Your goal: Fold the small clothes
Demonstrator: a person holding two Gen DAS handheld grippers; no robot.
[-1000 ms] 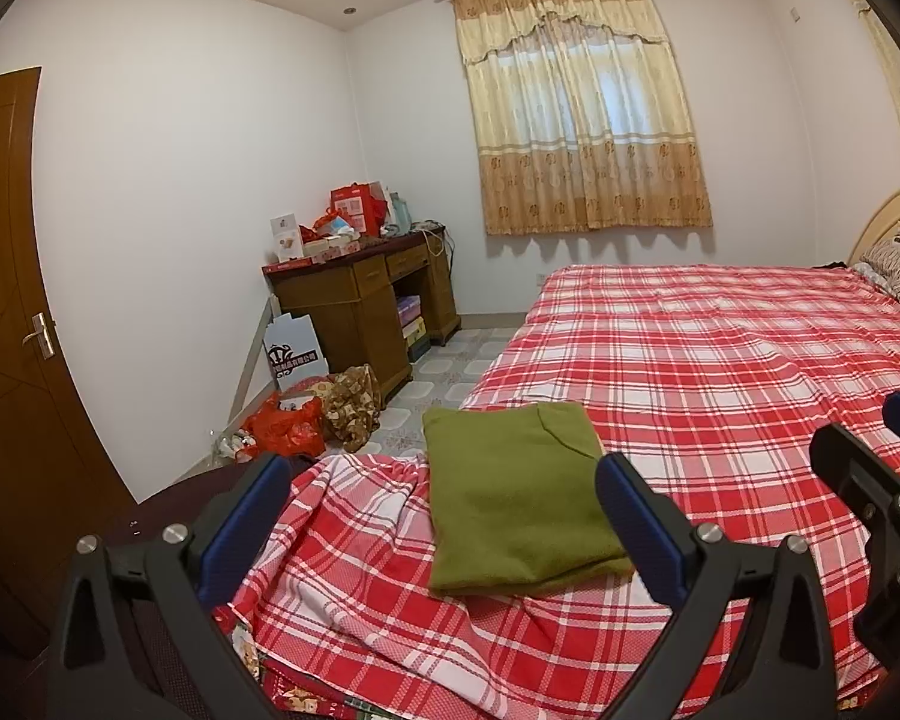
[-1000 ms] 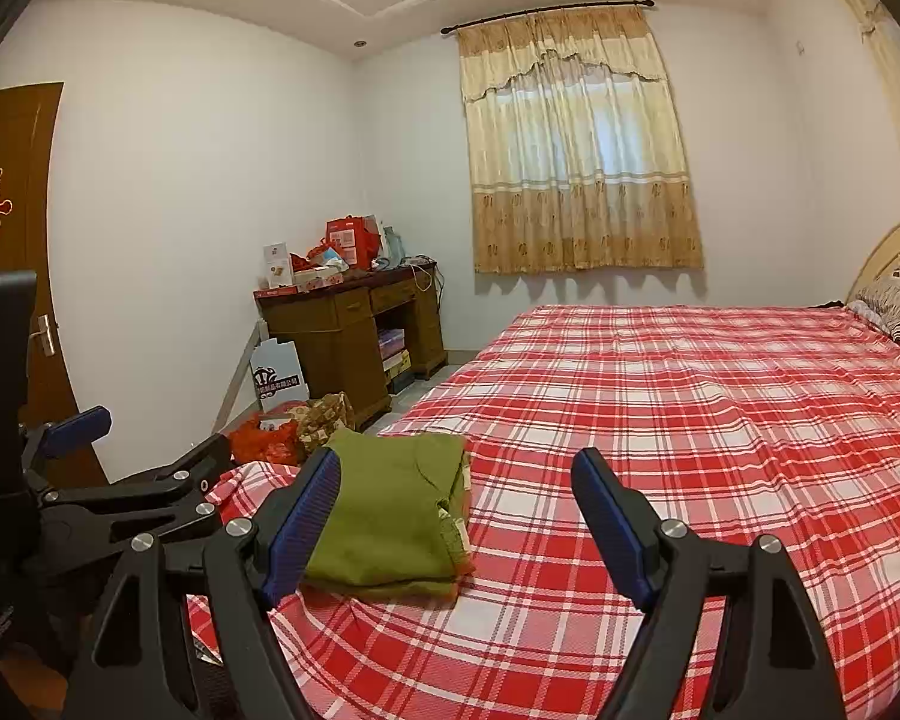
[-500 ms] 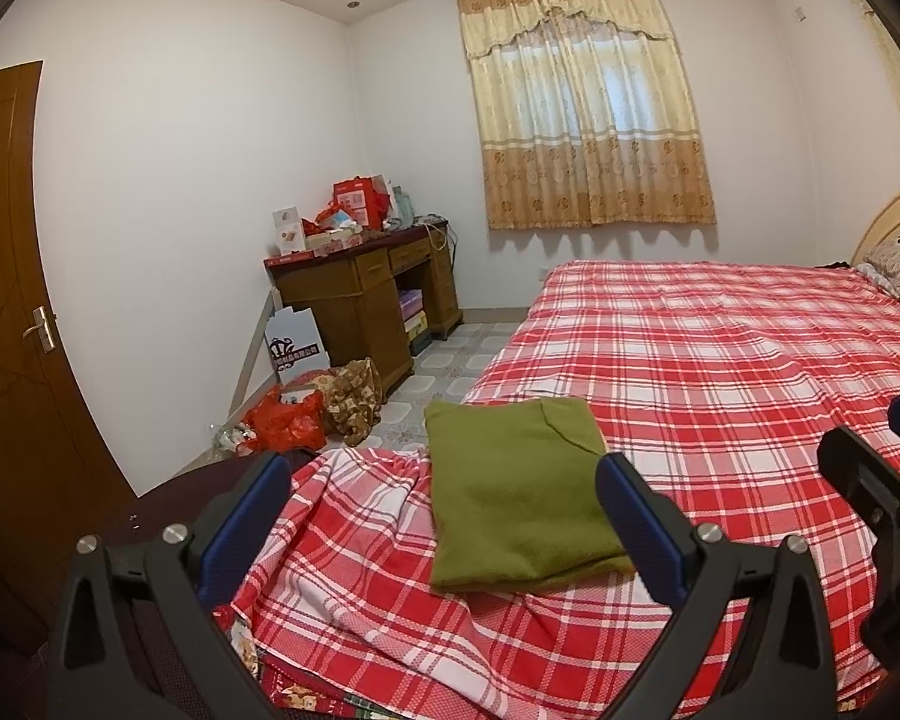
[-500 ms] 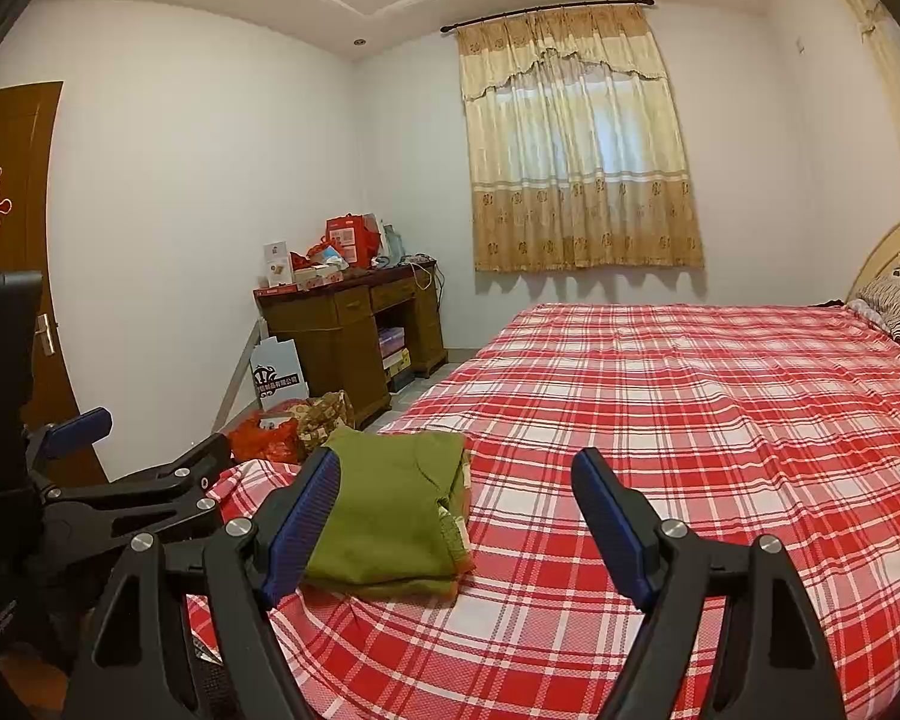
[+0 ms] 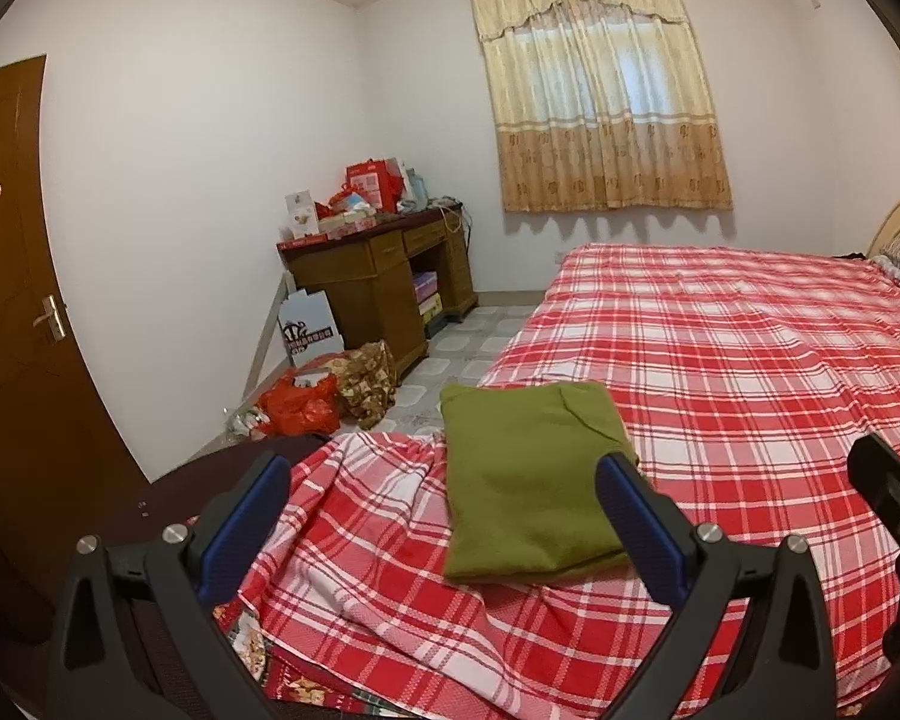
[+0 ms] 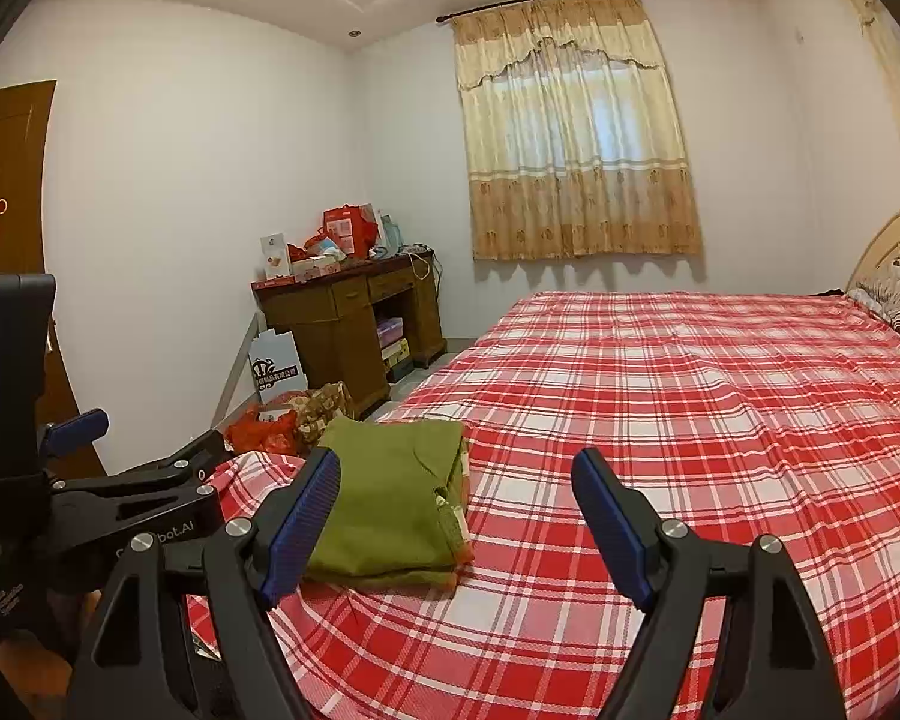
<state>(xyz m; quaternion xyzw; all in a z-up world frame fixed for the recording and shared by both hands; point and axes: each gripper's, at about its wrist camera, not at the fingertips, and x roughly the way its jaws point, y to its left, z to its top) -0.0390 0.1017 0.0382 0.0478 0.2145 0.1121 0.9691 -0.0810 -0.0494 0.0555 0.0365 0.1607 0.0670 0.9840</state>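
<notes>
A folded olive-green garment lies flat on the near corner of a bed with a red-and-white plaid cover. My left gripper hovers just short of the garment, jaws wide and nothing between them. My right gripper stands open to the right of the garment, its left finger in front of the garment's near edge without gripping it. The left gripper's body shows at the left of the right wrist view; part of the right gripper shows at the right edge of the left wrist view.
A wooden desk piled with boxes stands by the far wall under a curtained window. Bags and a red sack lie on the floor beside it. A brown door is at left. Pillows sit at the headboard.
The left wrist view has tilted slightly, so the room sits a little lower in it. The garment and the right gripper have not moved.
</notes>
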